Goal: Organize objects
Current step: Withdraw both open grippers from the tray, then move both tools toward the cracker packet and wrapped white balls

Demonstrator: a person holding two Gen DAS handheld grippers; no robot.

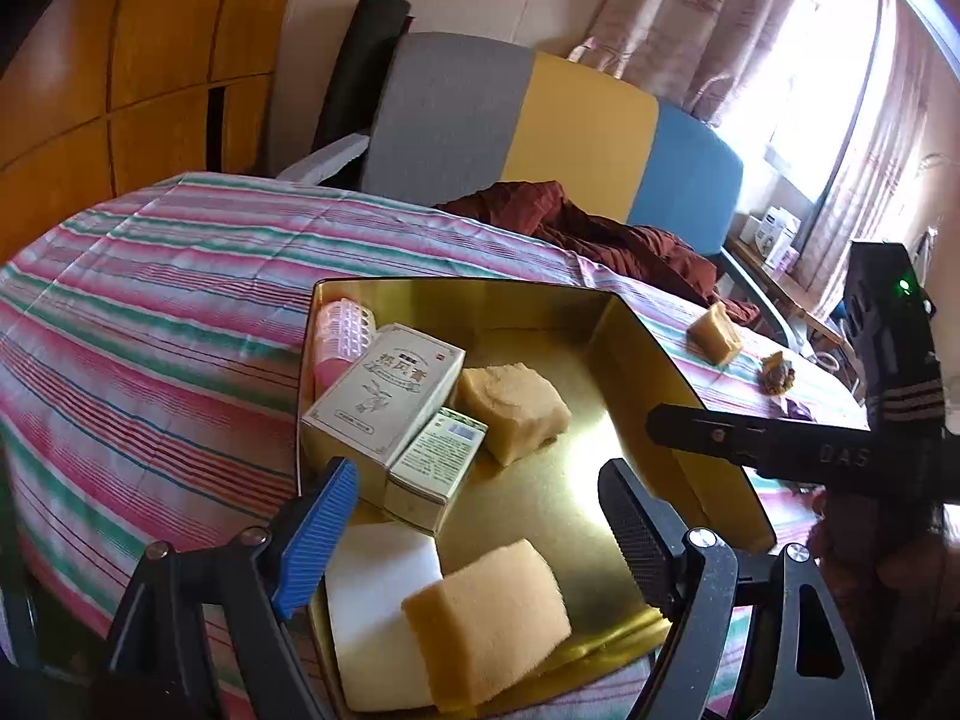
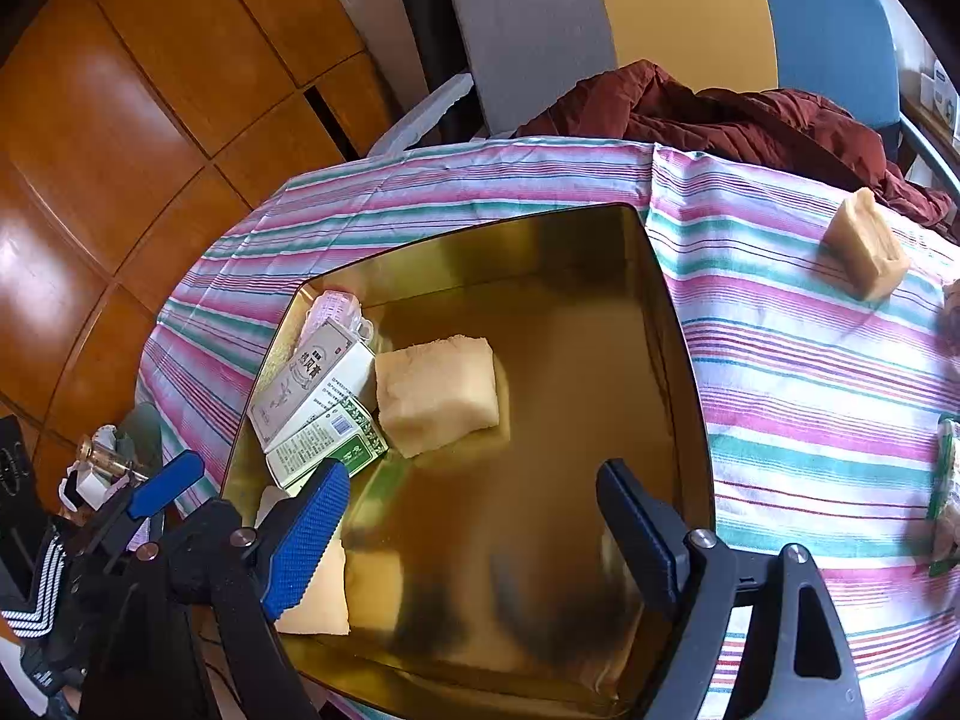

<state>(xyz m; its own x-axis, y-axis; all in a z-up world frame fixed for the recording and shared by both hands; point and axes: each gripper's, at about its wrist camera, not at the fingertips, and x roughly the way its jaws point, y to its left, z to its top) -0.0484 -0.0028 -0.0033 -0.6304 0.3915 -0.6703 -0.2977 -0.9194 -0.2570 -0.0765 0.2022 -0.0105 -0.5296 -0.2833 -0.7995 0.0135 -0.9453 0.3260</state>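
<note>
A gold metal tray lies on the striped cloth. It holds a pink plastic item, a beige medicine box, a small green-print box, a tan sponge block, a white sponge and a yellow sponge. My left gripper is open and empty above the tray's near end. My right gripper is open and empty over the tray; it shows in the left wrist view.
Another tan sponge block lies on the cloth right of the tray. A small brown lump and a green-edged packet lie further right. A dark red garment and a padded headboard are behind. Wooden cabinets stand left.
</note>
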